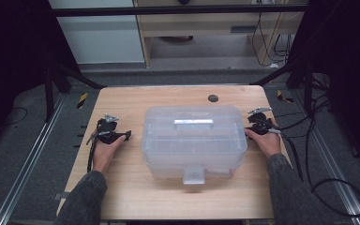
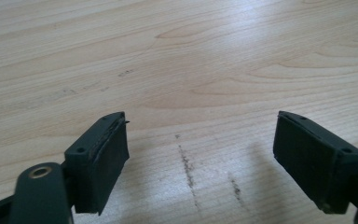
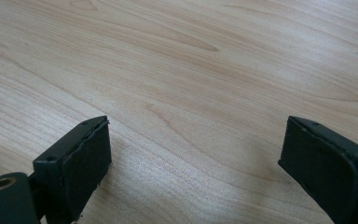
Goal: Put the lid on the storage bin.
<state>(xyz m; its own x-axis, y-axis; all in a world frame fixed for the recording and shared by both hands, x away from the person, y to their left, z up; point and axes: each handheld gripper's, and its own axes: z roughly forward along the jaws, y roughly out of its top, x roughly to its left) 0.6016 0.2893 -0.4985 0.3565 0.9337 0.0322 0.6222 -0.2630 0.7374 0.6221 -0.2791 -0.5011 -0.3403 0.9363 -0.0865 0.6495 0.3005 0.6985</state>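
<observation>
A clear, lidded rectangular plastic storage box [image 1: 194, 140] sits mid-table on the pale wooden tabletop [image 1: 136, 187], latch toward the person. The left gripper [image 2: 200, 158] and right gripper [image 3: 193, 168] flank it, resting apart from it, jaws spread wide, holding nothing, over bare wood.

The high view looks down and forward from above the person's side, taking in the whole wooden table [image 1: 122, 187], the clear box [image 1: 194, 140] in its middle and the floor beyond. The left gripper view sits very close to the table top [image 2: 191, 56], looking along its own two jaws. The right gripper view does the same. All three share the wood, though probably different patches.
</observation>
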